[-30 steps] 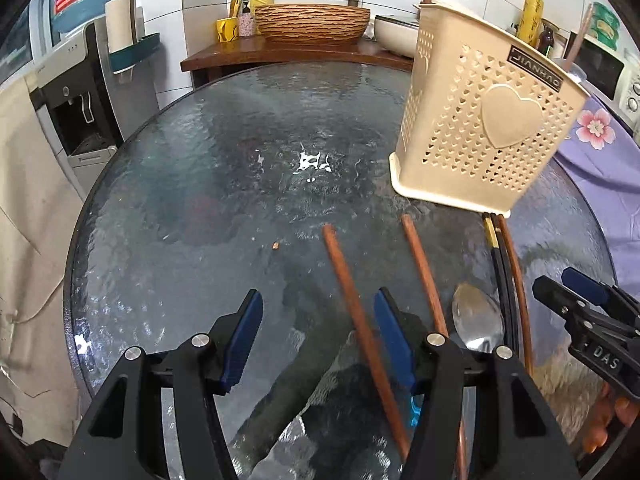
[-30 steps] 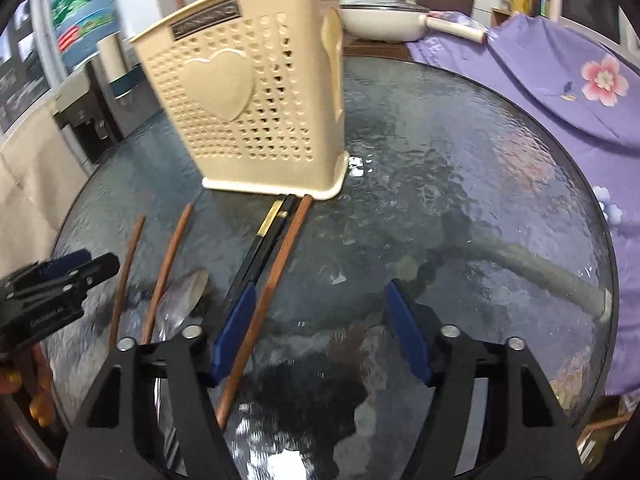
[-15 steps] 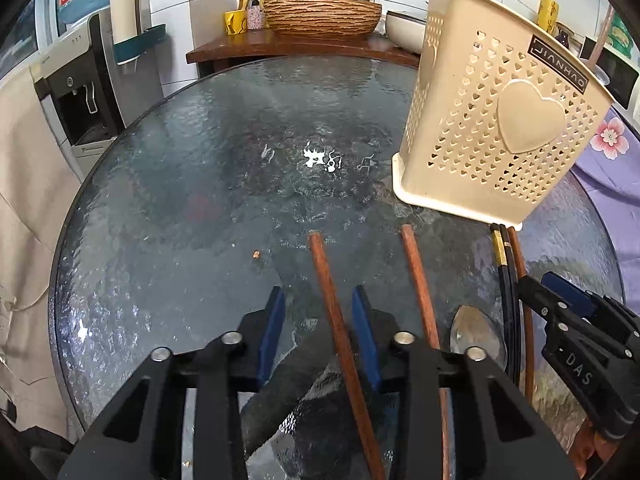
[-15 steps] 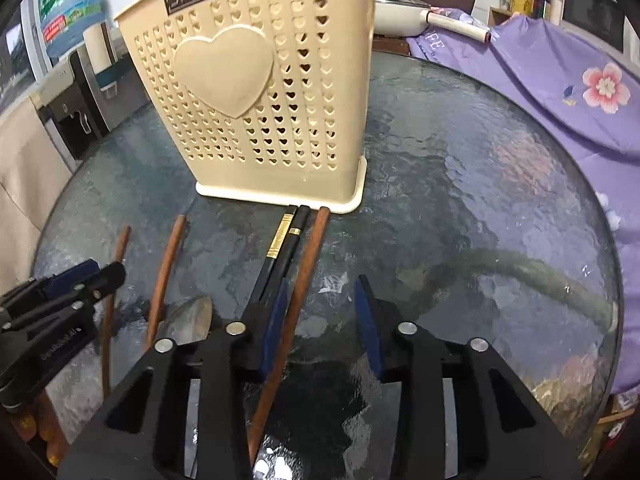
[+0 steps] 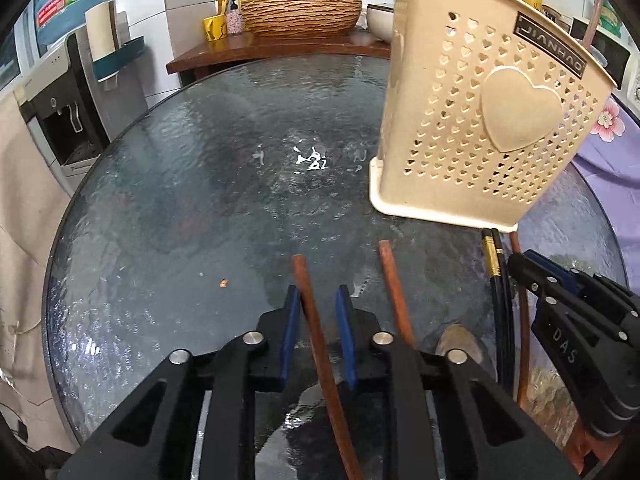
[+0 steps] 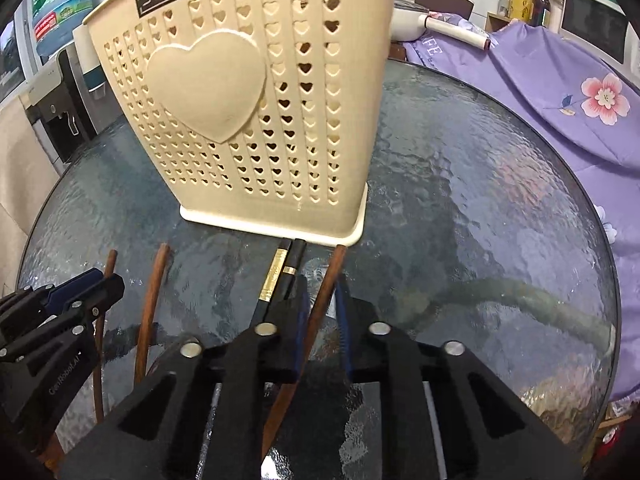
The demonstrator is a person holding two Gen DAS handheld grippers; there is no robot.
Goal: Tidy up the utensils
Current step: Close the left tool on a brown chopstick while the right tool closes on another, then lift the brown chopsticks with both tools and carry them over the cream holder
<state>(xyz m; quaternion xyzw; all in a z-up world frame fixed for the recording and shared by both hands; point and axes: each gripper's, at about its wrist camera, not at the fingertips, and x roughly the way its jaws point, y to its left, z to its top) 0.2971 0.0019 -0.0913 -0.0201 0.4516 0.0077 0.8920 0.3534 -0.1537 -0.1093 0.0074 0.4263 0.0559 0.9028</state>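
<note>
Even, bright indoor light; white glare on the glass table (image 5: pixel 308 160); sharp centre, fisheye-bent dark corners.

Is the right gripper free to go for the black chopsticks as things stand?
Probably not yet. The right gripper has just been closing and now pinches a brown chopstick. The black chopsticks lie uncovered just beside its left finger, so once that stick is stowed in the holder they look easy to reach.
</note>
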